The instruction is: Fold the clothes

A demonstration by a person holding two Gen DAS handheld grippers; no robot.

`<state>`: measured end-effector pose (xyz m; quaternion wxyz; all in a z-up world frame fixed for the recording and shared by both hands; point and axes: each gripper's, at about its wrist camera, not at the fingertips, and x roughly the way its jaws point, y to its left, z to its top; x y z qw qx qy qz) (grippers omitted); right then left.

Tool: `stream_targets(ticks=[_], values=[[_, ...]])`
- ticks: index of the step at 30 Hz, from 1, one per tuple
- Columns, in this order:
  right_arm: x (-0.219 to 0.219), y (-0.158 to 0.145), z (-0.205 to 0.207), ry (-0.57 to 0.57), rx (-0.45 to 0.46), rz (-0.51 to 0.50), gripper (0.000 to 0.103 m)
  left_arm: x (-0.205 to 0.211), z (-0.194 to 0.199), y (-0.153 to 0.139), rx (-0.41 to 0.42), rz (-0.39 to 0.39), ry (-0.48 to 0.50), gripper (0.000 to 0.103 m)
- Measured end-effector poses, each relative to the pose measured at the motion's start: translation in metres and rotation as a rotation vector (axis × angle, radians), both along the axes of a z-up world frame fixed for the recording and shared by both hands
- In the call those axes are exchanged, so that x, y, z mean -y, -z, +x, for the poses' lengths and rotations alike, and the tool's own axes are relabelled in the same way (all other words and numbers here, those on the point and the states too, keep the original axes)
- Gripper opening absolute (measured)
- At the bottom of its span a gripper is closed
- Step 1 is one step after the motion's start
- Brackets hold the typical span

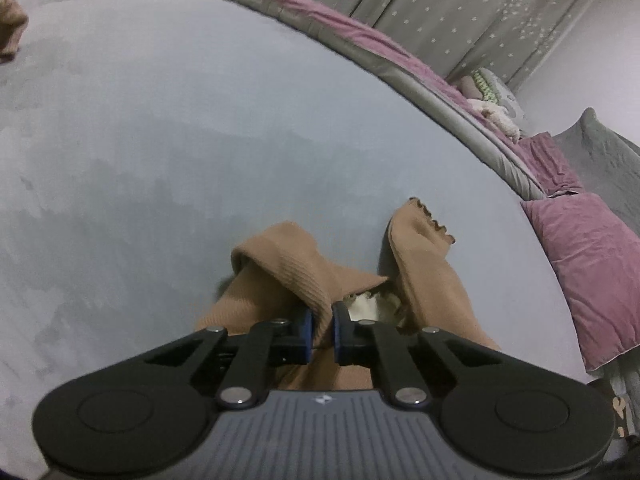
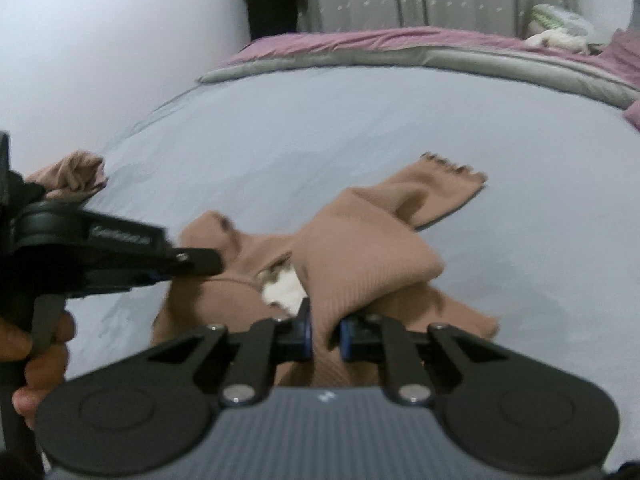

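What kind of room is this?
Most likely a bedroom: a wide bed sheet is the work surface, with a pink pillow beside it and star-patterned curtains behind.

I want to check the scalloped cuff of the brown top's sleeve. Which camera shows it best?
The right wrist view: the scalloped cuff lies flat on the blue sheet, its whole wavy edge showing, though slightly blurred. The left wrist view shows that cuff more edge-on, on a sleeve standing up in folds, so only part of the edge shows.

Ribbed tan garment (image 2: 360, 248), white inner patch; pale blue bed sheet (image 1: 240, 120); mauve-and-grey quilt (image 1: 360, 36); mauve pillow (image 1: 592, 264); grey star-print curtain (image 1: 460, 12)
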<state>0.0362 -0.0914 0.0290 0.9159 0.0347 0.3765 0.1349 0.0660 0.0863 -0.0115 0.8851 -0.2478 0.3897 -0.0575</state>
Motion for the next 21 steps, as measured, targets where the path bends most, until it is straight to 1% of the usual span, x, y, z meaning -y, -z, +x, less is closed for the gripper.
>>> stream_targets(ticks=[9, 15, 21], values=[[0.051, -0.016, -0.013, 0.139, 0.078, -0.066, 0.011, 0.001, -0.007, -0.016, 0.053, 0.033, 0.013, 0.008], [0.098, -0.019, -0.021, 0.244, 0.081, -0.079, 0.011, 0.002, -0.019, -0.027, 0.078, 0.087, 0.037, 0.008], [0.136, -0.019, -0.034, 0.331, 0.096, -0.084, 0.011, -0.002, -0.026, -0.031, 0.092, 0.095, 0.035, 0.007]])
